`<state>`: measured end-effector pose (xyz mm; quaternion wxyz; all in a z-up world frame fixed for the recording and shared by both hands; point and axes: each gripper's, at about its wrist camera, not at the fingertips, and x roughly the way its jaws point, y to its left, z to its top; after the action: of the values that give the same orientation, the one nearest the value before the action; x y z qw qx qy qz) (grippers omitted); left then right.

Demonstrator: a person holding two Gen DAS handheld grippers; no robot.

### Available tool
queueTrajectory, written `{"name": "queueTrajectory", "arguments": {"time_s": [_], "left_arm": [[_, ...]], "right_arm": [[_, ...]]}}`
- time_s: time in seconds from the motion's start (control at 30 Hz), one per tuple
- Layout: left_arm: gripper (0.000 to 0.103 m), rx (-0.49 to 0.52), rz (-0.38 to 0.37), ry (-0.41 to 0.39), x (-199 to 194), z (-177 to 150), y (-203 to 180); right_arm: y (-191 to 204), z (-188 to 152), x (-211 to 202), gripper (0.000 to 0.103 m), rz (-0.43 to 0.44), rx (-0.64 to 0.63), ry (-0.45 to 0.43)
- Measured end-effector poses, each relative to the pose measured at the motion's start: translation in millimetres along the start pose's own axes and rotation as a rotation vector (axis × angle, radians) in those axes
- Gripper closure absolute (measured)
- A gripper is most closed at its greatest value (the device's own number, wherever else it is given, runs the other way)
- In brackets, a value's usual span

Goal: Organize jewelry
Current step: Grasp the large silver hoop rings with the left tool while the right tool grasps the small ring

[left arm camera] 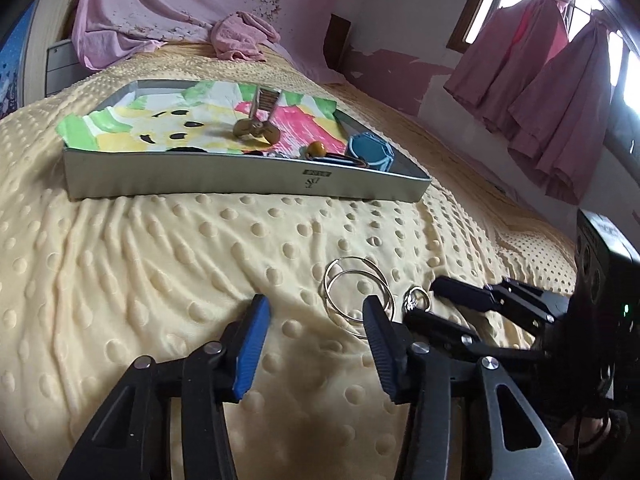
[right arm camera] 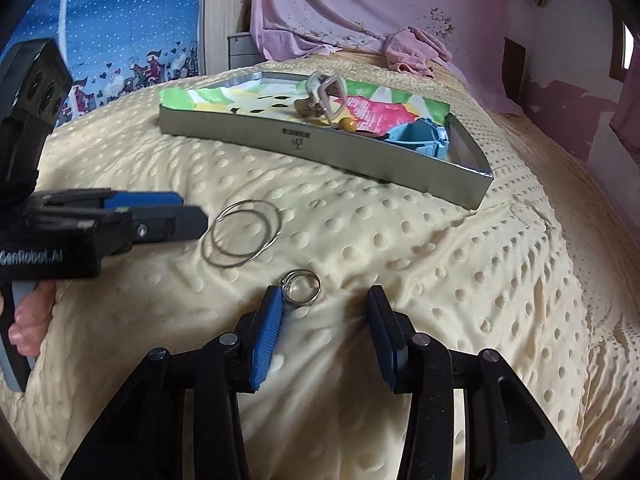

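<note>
Two hoop bangles [right arm camera: 240,234], one ring [right arm camera: 302,286], one tray [right arm camera: 320,148] and two grippers.

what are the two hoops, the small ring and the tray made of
Hoops: thin silvery wire, likely metal, with a bright glint.
Ring: shiny silver-toned band, probably metal, with a sparkling top that may be stones.
Tray: smooth grey wall with a dull sheen, tin or coated card; can't tell.

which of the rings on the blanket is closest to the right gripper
The small finger ring, lying just ahead of the right gripper by its blue pad. The two large thin hoops lie farther off, overlapping, nearer the left gripper.
</note>
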<state>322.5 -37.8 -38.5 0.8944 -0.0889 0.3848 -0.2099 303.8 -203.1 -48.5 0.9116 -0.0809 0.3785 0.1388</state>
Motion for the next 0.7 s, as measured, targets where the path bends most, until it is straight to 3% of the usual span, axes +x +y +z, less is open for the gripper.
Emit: {"name": "queueTrajectory", "arguments": {"time_s": [0.2,0.4,0.53,0.7], "left_arm": [[0.065,0.003,-0.018,0.039,13,5,-4],[0.078,0.012,0.025,0.083,29,12,-10],[0.094,0.003,0.048,0.094,33,12,-8],[0.098,0.022,0.078,0.084,31,8,-12]], "right_arm": [[-10,3,8,0.071,0.022,0.041,-0.005],[-14,3,12,0.074,0.028,0.071,-0.012],[-20,3,14,0.076,0.032,0.097,-0.014],[-20,3,16,0.076,0.031,0.101,-0.015]]}}
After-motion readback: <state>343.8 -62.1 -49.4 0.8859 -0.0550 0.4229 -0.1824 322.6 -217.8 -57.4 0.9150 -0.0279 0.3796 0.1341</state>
